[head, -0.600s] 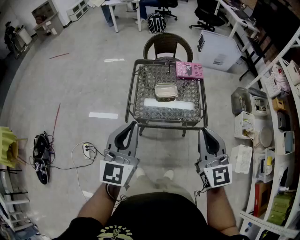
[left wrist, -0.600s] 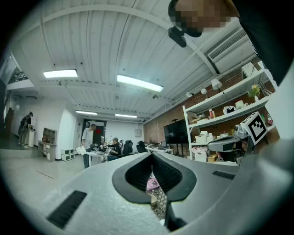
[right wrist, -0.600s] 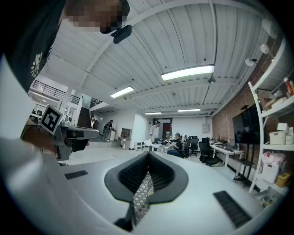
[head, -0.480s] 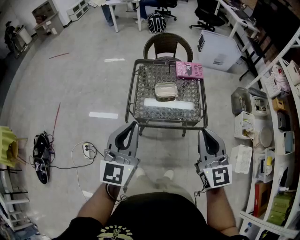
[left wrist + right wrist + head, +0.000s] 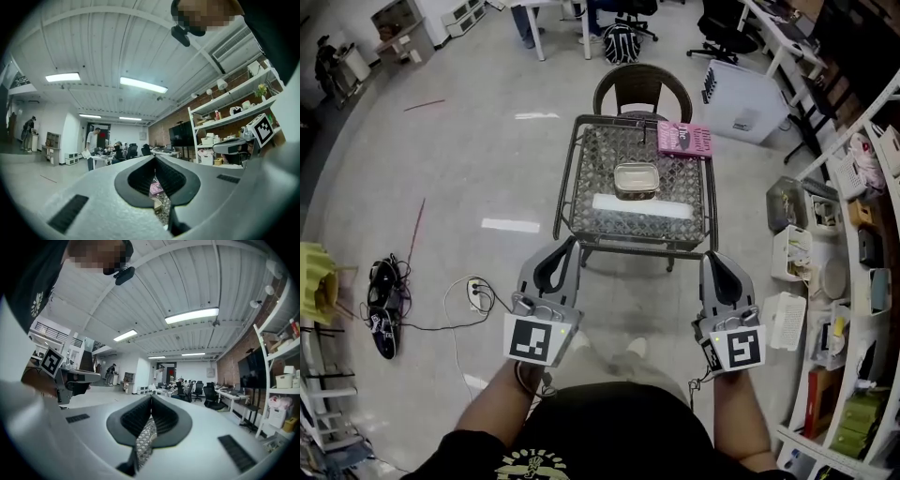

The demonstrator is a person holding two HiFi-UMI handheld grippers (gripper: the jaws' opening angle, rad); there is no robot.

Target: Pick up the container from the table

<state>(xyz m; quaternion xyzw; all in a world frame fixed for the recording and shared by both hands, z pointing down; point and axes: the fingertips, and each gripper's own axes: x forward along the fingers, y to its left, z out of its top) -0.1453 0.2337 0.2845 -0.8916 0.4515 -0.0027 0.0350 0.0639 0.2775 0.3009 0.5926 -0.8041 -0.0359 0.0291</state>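
container (image 5: 637, 180) stands on the small table (image 5: 565, 187), straight ahead of both tongs and well apart from them, a little more on the side of the right tongs (image 5: 710, 260) than of the left tongs (image 5: 570, 246). both tongs have their jaws together at the tips and nothing is between them, so neither one is ready to take anything. i think the first danger is to arrive at the container with the jaws not opened and only push it. the table top looks like glass over a woven pattern, so a pushed container could easily slide, toward the pink flat thing (image 5: 684, 139) that lies beyond it, near the far corner on the right tongs' side. the container seems wide and low with smooth, shiny sides. if one pair of tongs takes it only at one edge, it may tilt or slip out, and whether it has a loose lid i cannot tell. the table has a raised metal rim, and a low approach could knock the jaws on it. a pale long patch (image 5: 642, 206) lies on the top on the near side of the container, maybe only a reflection. beyond the table stands a round-backed chair (image 5: 641, 92). outside the right tongs there are shelves (image 5: 853, 234) and white baskets (image 5: 787, 319) on the floor. outside the left tongs a power strip with cables (image 5: 474, 292) lies on the floor, which could catch a foot when the person steps forward.
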